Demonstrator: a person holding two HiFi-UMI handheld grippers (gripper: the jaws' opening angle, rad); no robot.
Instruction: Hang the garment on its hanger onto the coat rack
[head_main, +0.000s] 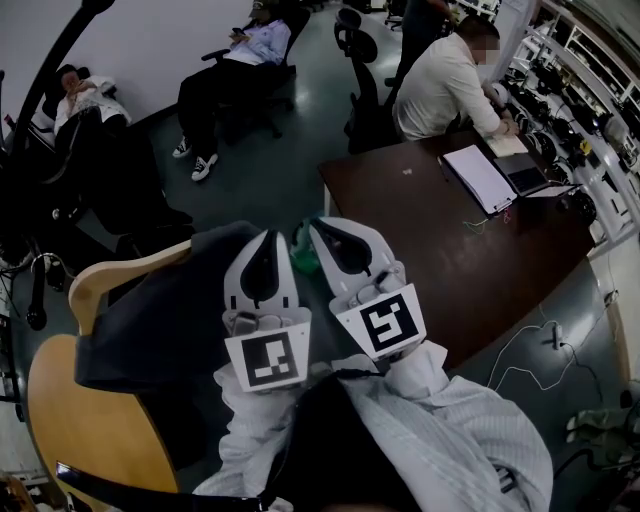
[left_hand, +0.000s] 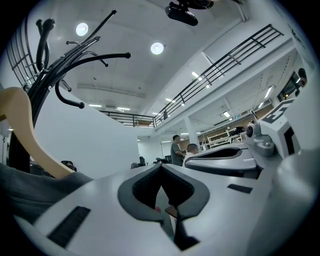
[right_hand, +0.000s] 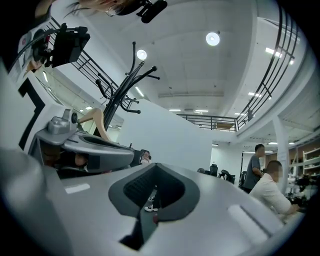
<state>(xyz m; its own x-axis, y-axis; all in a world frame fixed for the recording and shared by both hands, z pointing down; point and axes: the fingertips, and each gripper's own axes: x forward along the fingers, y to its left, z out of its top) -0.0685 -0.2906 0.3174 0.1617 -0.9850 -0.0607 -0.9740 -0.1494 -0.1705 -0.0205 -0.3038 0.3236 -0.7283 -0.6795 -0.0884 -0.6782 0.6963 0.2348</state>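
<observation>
Head view: both grippers sit side by side mid-frame. L gripper (head_main: 268, 238): fingers pressed together, nothing btwn them. R gripper (head_main: 317, 228): same, closed & empty. Dark garment (head_main: 150, 320) is at left of frame, just beside L gripper, draped over a curved wooden piece (head_main: 92, 285); can't tell if that's the hanger or a chair back. Left gripper view: coat rack (left_hand: 40, 82) at upper left, black hooks fanning out above the wood curve, apart from garment. Brown table (head_main: 470, 250) at right.
</observation>
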